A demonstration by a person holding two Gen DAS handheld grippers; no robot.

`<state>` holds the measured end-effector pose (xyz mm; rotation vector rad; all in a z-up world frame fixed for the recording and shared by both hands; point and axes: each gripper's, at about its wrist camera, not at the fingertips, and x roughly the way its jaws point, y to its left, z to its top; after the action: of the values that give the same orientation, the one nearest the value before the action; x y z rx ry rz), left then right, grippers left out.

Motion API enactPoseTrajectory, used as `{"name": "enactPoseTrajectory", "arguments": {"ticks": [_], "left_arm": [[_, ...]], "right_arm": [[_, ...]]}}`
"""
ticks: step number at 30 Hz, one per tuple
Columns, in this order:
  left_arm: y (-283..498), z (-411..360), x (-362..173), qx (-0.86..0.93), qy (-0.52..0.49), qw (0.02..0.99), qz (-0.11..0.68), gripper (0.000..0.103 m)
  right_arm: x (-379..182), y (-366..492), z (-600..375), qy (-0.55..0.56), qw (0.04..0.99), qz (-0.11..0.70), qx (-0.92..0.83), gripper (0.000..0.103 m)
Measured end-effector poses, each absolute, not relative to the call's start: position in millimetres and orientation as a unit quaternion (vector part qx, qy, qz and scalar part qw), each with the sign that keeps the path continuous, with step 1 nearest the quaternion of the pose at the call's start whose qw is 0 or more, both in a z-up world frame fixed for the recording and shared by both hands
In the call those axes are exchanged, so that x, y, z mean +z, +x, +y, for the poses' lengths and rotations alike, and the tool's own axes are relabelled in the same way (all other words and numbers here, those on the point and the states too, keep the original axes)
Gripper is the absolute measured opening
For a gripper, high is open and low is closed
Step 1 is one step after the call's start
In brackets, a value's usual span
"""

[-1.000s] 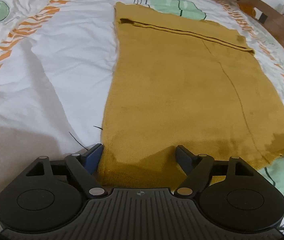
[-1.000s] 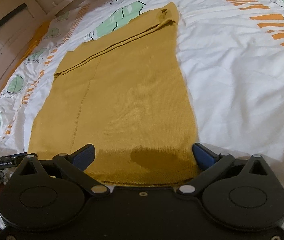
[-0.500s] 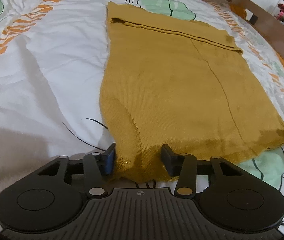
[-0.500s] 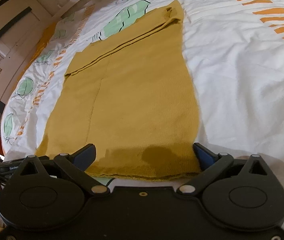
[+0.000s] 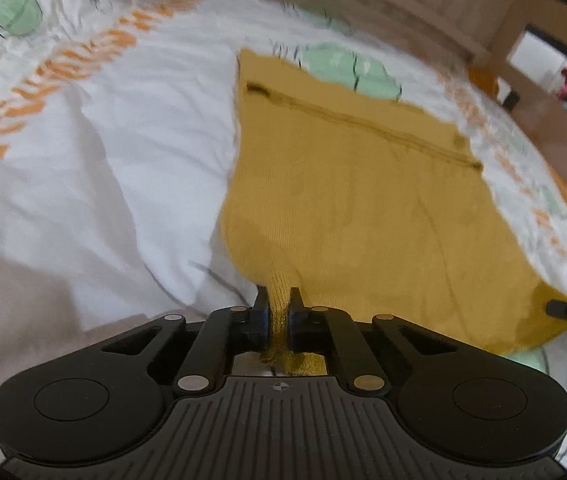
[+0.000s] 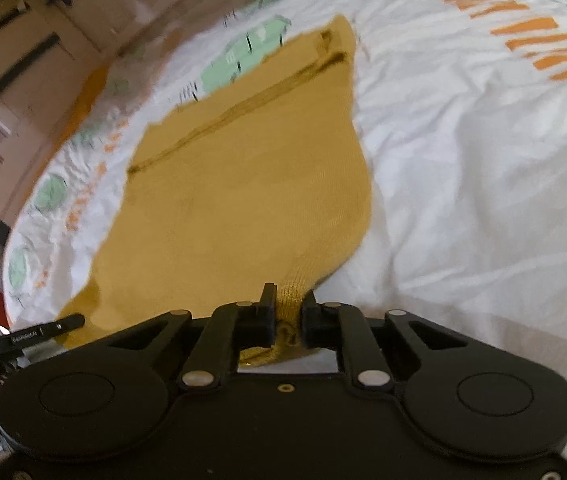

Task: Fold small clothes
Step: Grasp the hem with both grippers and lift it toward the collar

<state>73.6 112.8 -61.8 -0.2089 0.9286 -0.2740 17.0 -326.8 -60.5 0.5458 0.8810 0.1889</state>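
A: Where does the mustard-yellow knitted garment (image 5: 347, 184) lie?

B: Spread flat on the white bed cover printed with green leaves and orange dashes (image 5: 95, 168), its dark seam line toward the far end by the wooden bed frame (image 5: 435, 4).

A: And the left gripper (image 5: 278, 308)?

B: Its 2 jaws are clenched on the garment's near left corner, and the knit bunches into a ridge between the blue pads.

A: The right gripper (image 6: 288, 312)?

B: Its jaws are closing, and the pads already pinch the garment's near right corner, with cloth gathered between them. The left gripper's tip shows beside the garment's other near corner in the right view.
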Motion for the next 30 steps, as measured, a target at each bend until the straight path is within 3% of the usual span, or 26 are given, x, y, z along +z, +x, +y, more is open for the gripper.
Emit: {"name": "enactPoseTrajectory", "arguments": {"ticks": [12, 30], "left_arm": [[109.8, 112.0, -16.5, -0.140, -0.133, 0.910, 0.368, 0.008], [265.3, 88.2, -6.0, -0.123, -0.146, 0.938, 0.289, 0.008]], "right_arm": [[-34.5, 50.1, -347.0, 0.324, 0.884, 0.318, 0.108, 0.018], [-26.2, 213.5, -378.1, 0.291, 0.918, 0.251, 0.099, 0.018]]}}
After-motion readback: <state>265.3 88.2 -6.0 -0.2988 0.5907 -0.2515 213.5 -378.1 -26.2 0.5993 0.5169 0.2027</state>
